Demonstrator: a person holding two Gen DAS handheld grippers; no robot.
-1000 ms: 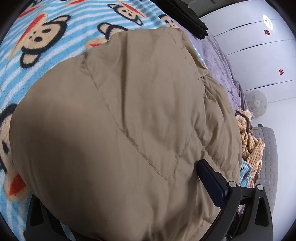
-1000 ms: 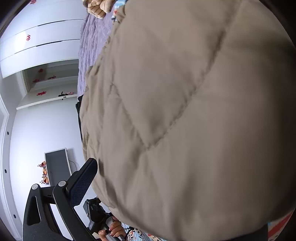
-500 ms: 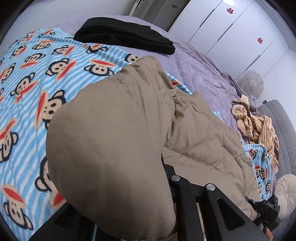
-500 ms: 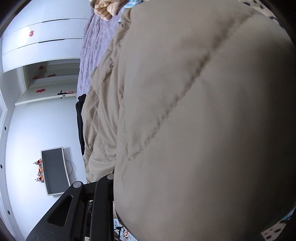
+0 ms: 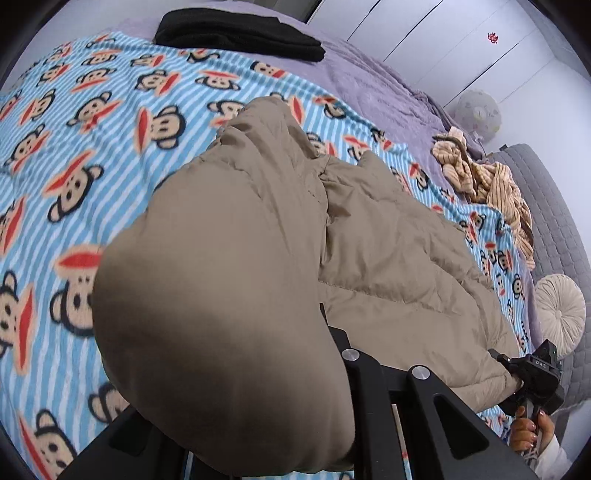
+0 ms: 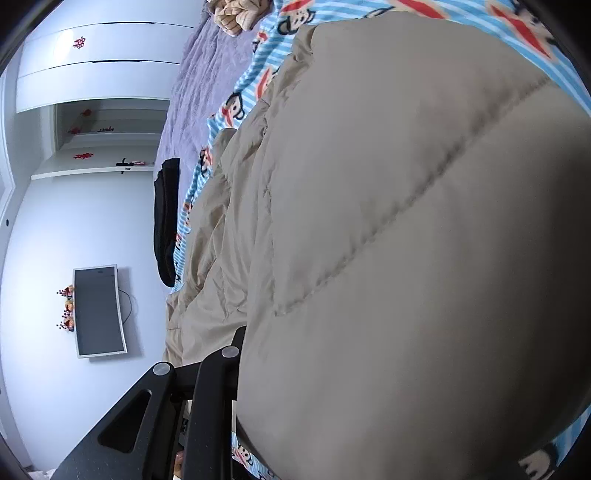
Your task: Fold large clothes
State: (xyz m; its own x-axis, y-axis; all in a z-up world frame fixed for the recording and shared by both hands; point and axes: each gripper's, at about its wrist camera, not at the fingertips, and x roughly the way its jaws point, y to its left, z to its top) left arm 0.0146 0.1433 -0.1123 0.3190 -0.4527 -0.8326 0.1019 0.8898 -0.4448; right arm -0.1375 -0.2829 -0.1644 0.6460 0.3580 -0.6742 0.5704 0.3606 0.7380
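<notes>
- Jacket (image 5: 388,258): a big tan quilted one lies across the monkey-print blanket (image 5: 92,155) on the bed, one edge bunched up close in front of each camera.
- Left tongs (image 5: 332,354) are closed on a thick fold of the jacket; the padded cloth bulges out over the black frame and hides the tips. The jaws have just closed, with the cloth between them.
- Right tongs (image 6: 240,354) likewise pinch a puffed edge of the jacket, the cloth swelling across most of that view. These jaws have also just been closing on cloth.
- From the left camera the right tongs show at the jacket's far corner, a hand (image 5: 528,432) beneath them, so the two grips sit well apart along one side.
- That spacing looks meant to carry a whole edge over in one go, keeping the fold straight rather than dragging one corner.
- Folding seems to be at an early stage: most of the jacket is spread and rumpled.
- Black garment (image 5: 240,33) sits folded on the purple cover (image 5: 369,96), and a striped beige one (image 5: 484,184) lies heaped near the grey headboard (image 5: 546,206), both clear of the working area.
</notes>
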